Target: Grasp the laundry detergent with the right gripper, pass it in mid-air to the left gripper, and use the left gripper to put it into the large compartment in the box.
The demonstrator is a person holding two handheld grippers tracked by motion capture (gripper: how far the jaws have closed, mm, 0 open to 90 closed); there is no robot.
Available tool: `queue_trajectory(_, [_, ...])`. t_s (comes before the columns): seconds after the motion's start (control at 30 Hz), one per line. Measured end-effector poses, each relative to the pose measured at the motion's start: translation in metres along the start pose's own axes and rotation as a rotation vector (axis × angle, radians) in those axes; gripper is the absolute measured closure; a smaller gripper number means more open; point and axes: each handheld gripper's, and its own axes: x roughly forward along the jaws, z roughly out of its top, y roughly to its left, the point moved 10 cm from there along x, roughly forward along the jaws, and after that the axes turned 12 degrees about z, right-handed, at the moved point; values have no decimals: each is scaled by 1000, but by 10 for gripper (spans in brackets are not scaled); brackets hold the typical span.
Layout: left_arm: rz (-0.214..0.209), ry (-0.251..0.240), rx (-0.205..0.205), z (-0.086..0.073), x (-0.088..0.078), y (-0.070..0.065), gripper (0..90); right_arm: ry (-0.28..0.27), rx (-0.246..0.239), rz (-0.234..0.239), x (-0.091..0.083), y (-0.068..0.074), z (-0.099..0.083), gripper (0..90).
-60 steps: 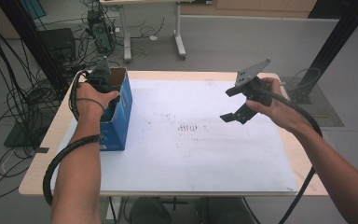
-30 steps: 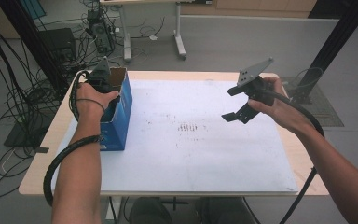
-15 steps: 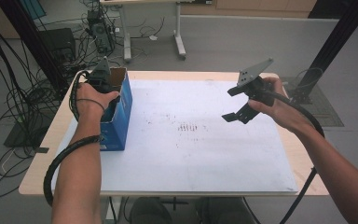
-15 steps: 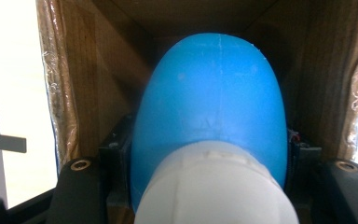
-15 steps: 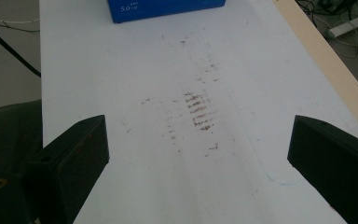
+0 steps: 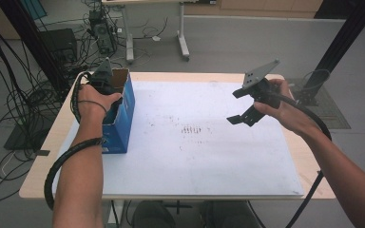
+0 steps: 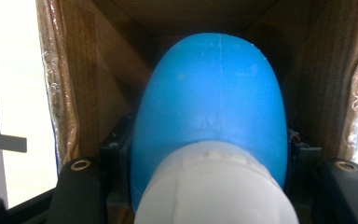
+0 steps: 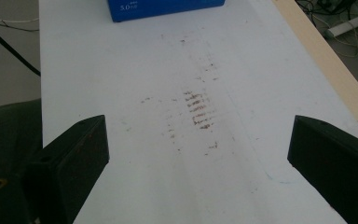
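Observation:
A blue cardboard box (image 6: pixel 121 121) stands open-topped at the table's left side. My left gripper (image 6: pixel 104 84) reaches down into it, its jaws hidden by the box walls in the high view. In the left gripper view a rounded blue object with a white end (image 7: pixel 209 102) sits tight between the two black jaws, and the box's brown inner walls (image 7: pixel 88 70) rise all round it. My right gripper (image 6: pixel 237 106) hangs above the table's right half with its jaws wide apart and nothing between them. The right gripper (image 8: pixel 196 154) looks across the white sheet at the blue box (image 8: pixel 163 8).
A white sheet (image 6: pixel 195 161) covers most of the wooden table, with brown smudges (image 6: pixel 190 129) near its middle. Cables and equipment (image 6: pixel 24 95) crowd the floor at left. A second table's legs (image 6: pixel 183 38) stand behind, and a black post (image 6: pixel 347 38) rises at right.

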Motion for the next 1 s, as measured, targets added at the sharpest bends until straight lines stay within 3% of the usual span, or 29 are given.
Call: queue_trajectory(1.0, [-4, -1, -4, 0, 0, 0, 365, 9, -7, -4, -1, 0, 1, 54])
